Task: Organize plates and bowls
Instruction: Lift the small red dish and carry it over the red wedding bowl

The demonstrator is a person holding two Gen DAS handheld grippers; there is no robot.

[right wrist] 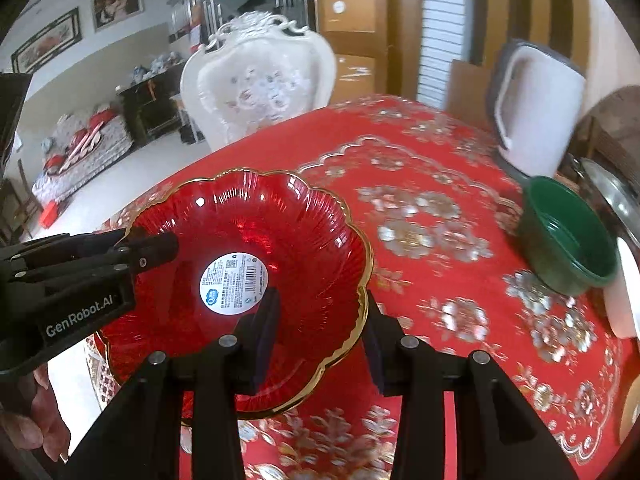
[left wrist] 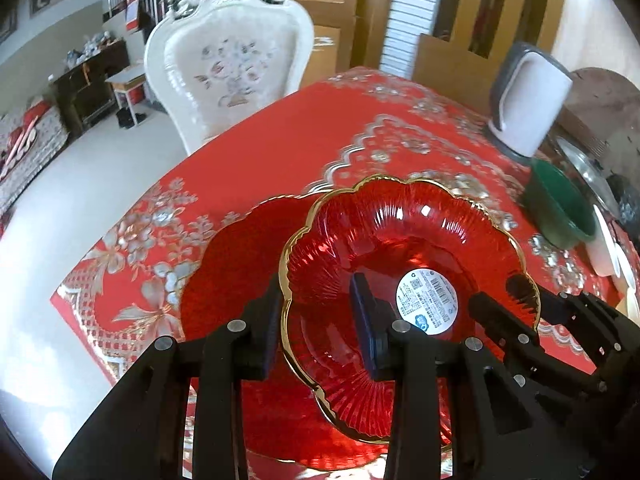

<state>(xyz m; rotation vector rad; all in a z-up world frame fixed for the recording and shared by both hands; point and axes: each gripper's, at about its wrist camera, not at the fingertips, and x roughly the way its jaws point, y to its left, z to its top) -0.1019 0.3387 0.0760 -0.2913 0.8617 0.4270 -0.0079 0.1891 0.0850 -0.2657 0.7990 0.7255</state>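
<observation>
My left claw is clamped on the scalloped, gold-edged rim of the red glass dish: one pad sits outside the rim at the dish's 9 o'clock, the other inside the bowl. My right claw grips the opposite rim of the same dish, inner pad inside the bowl at about 4 o'clock, outer pad against the outside of the rim. Both claws are narrow, with only the dish wall between the pads. In the left wrist view the right claw enters at 3 o'clock; in the right wrist view the left claw enters at 9 o'clock, with fingers of the hand that carries it visible below it. A round white label lies at the centre of the dish. The dish is raised above a second red dish, which lies flat on the red floral tablecloth and protrudes past the held dish toward 9 o'clock in the left wrist view. A green bowl stands on the cloth at 3 o'clock of the held dish, well apart from it. A white electric kettle stands beyond the bowl at 1 o'clock. A cream carved chair stands at the far table edge, 12 o'clock.
</observation>
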